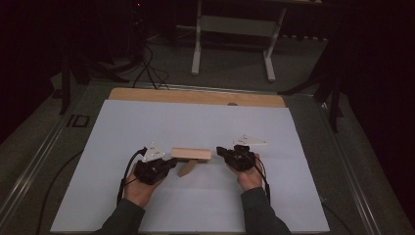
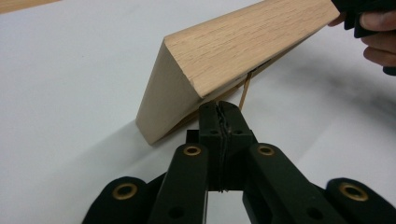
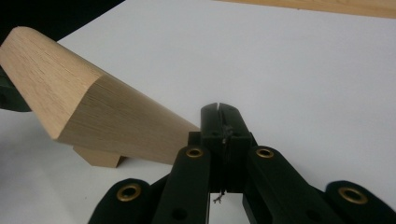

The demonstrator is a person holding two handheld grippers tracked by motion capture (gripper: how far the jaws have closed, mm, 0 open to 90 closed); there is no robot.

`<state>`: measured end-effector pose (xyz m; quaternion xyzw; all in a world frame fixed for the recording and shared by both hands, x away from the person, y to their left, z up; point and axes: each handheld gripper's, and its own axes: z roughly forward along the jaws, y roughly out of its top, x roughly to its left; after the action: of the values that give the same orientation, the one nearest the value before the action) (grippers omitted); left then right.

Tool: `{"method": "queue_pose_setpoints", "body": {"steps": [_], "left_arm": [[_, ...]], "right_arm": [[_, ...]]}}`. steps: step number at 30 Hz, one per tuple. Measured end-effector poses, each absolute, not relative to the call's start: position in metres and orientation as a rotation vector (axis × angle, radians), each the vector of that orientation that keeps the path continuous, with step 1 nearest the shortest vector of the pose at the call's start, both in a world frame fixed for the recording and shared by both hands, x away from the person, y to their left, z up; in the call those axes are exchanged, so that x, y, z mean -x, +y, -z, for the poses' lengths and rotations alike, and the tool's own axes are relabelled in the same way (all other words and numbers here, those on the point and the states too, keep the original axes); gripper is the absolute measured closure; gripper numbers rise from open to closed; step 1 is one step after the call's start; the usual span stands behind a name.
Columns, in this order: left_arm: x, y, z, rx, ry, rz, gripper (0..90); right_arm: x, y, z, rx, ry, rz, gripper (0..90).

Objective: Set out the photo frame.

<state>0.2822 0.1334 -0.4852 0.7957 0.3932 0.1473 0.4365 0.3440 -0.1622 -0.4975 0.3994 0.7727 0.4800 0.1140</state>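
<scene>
**benchrat:** Looking at the high view, a pale wood block [image 1: 191, 153] sits mid-counter on a big matte white sheet [image 1: 161, 122], right between the two hands. Long rectangular bar, oak-looking, with a smaller wood piece [image 1: 188, 168] poking out from under it at an angle.

**knotty_pine:** Yeah, the left gripper view shows the grain nicely: fine streaky lines on the long face of the block [image 2: 243, 42], smoother end face, crisp square edges. It's propped up tilted, with a gap underneath on that side. What are the jaws doing?

**benchrat:** Left gripper [image 2: 220, 114]: black plastic jaws pressed flat together, brass rivets on the arms, nothing pinched between them. Tips sit just below the block's near corner, can't tell if they touch it.

**knotty_pine:** Same deal on the right gripper [image 3: 219, 116]. Jaws clenched on each other, holding nothing, just beside the block [image 3: 93, 116] end. From there you can see the little support piece [image 3: 100, 157] under it.

**benchrat:** Bare plywood-coloured counter [image 1: 195, 96] edge peeks out past the sheet at the far side. Both grippers in the high view, left [image 1: 169, 164] and right [image 1: 221, 151], flank the block ends.
</scene>
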Motion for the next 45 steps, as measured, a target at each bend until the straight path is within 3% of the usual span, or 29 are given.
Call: {"method": "queue_pose_setpoints", "body": {"steps": [17,45], "left_arm": [[-0.288,0.127,0.487,-1.989,0.983,-0.365,89.5],[-0.291,0.108,0.485,-2.014,0.946,-0.367,89.5]], "right_arm": [[-0.351,-0.143,0.493,-1.161,2.28,-1.501,89.5],[-0.331,-0.134,0.488,-1.006,2.37,-1.431,89.4]]}}
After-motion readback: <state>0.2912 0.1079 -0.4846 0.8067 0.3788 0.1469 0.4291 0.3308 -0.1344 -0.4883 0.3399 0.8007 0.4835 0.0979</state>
